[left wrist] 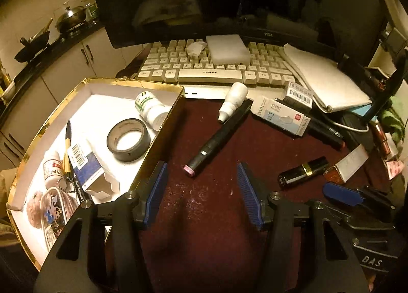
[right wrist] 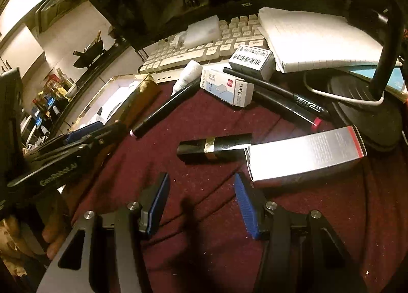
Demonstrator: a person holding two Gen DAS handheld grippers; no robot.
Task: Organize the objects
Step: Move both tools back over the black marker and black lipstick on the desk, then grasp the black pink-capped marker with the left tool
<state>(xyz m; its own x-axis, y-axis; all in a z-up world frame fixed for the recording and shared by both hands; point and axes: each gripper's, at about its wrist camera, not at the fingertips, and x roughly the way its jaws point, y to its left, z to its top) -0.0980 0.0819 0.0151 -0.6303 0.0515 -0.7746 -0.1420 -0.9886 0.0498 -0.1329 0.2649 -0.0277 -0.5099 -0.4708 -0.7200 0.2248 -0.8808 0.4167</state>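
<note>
While both tongs (left wrist: 201,193) (right wrist: 200,203) gape empty, only left view shows tape (left wrist: 128,139).

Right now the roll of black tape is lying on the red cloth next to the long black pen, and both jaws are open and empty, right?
Not quite. The roll of black tape lies inside the gold-edged box, not on the red cloth; the left wrist view shows it. The long black pen does lie on the cloth, and both the left gripper and the right gripper have open, empty jaws.
</note>
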